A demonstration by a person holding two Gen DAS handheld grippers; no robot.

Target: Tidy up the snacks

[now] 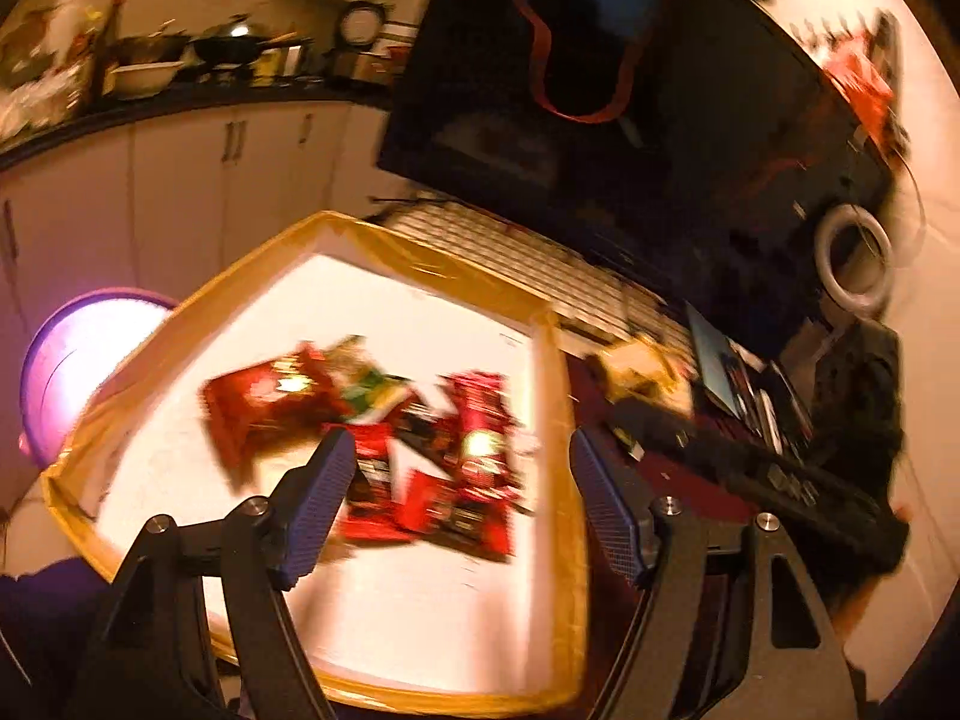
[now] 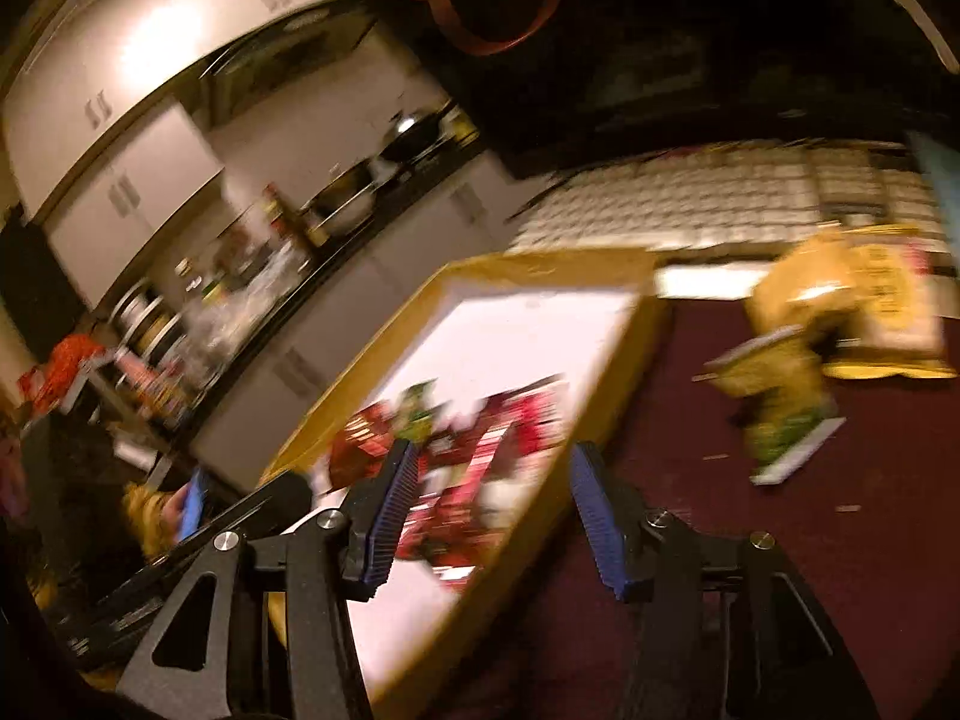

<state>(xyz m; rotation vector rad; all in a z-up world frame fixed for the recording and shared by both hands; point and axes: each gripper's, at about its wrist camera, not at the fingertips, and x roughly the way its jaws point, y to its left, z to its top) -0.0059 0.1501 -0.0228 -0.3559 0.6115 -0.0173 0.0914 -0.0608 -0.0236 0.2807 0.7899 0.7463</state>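
Red snack packets (image 1: 384,444) heaped in yellow-rimmed tray (image 1: 564,420), gathered for sorting; left gripper (image 1: 459,495) and right gripper (image 2: 492,516) spread wide, empty; yellow packets (image 2: 786,372) outside on maroon cloth (image 2: 780,540).

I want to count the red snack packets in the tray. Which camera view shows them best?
The left wrist view: the red snack packets lie almost whole on the tray, though blurred. The right wrist view shows them smeared, partly behind a finger.

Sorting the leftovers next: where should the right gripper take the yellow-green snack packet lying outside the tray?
Judging from the blurred view, the yellow-green packet lies flat on the dark red cloth. Come from above and pinch its near sealed end, where it looks thinnest.
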